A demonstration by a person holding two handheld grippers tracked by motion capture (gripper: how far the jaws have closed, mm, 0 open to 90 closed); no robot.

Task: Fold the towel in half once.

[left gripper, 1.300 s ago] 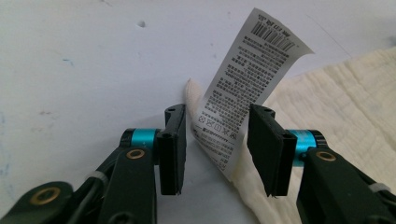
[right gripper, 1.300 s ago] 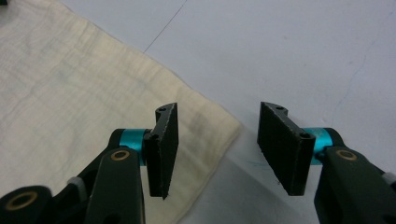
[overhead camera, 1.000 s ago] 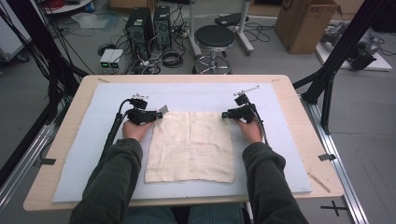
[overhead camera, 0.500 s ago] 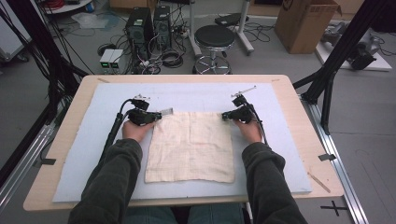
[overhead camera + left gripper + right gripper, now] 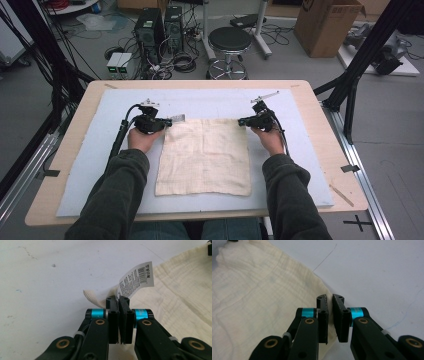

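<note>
Cloth (image 5: pixel 205 156): cream, lay flat on desk (image 5: pixel 65 165).
Left claw (image 5: pixel 167 121): clamped on cloth's 11 o'clock corner, beside tag (image 5: pixel 136 280).
Right claw (image 5: pixel 241 121): clamped on 1 o'clock corner.

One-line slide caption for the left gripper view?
Left gripper shut on cream cloth corner, beside its care tag.

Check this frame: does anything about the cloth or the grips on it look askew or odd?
Nothing looks damaged or spilled. The cream cloth lies flat and roughly square on the blue mat, its two far corners pinched by the left gripper and right gripper. Only quirk: a white care label sticks up at the left-hand corner.
</note>
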